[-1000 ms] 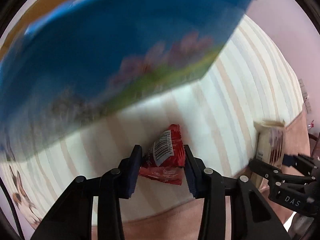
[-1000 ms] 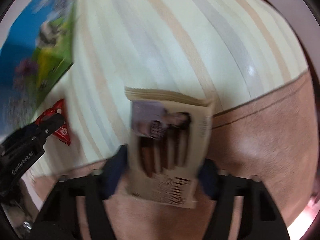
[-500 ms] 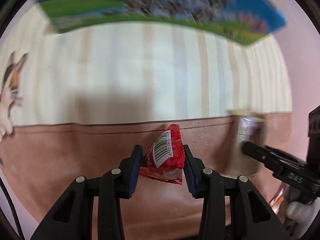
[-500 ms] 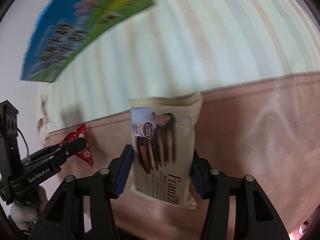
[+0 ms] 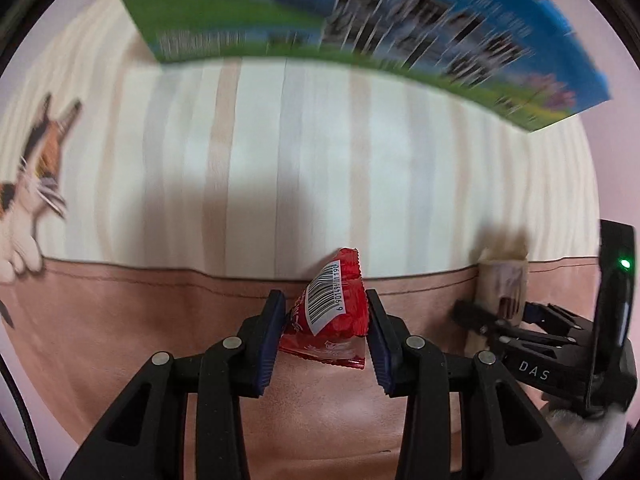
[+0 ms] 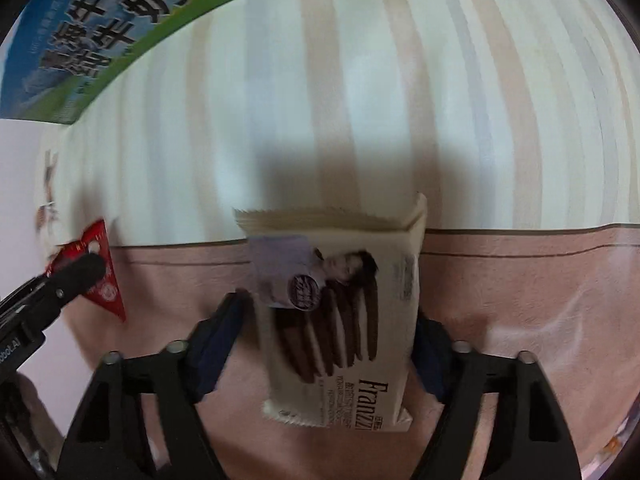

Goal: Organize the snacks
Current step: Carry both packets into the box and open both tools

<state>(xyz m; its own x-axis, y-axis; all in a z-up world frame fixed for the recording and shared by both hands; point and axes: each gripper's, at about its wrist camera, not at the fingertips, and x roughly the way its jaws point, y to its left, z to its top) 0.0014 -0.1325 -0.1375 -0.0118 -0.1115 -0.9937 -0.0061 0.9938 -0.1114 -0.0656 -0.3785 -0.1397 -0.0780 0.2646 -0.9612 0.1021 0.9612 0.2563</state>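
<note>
My left gripper [image 5: 325,330] is shut on a small red snack packet [image 5: 332,312] with a white barcode label, held above the pink border of the table. My right gripper [image 6: 332,344] is shut on a cream Franzzi biscuit packet [image 6: 340,320] showing dark wafers. The right gripper with its cream packet [image 5: 502,288] shows at the right of the left wrist view. The left gripper with the red packet [image 6: 102,276] shows at the left of the right wrist view. A blue and green milk carton box [image 5: 360,12] stands at the far side of the table and also shows in the right wrist view [image 6: 100,28].
The striped tablecloth [image 5: 280,152] has a pink border [image 5: 120,320] near me. A cat picture [image 5: 36,168] is printed at its left end. A pale wall lies beyond the table.
Both grippers have swung and drawn back with their packets, so the pink border now fills the lower view. The milk box has shifted up and to the far edge of both views.
</note>
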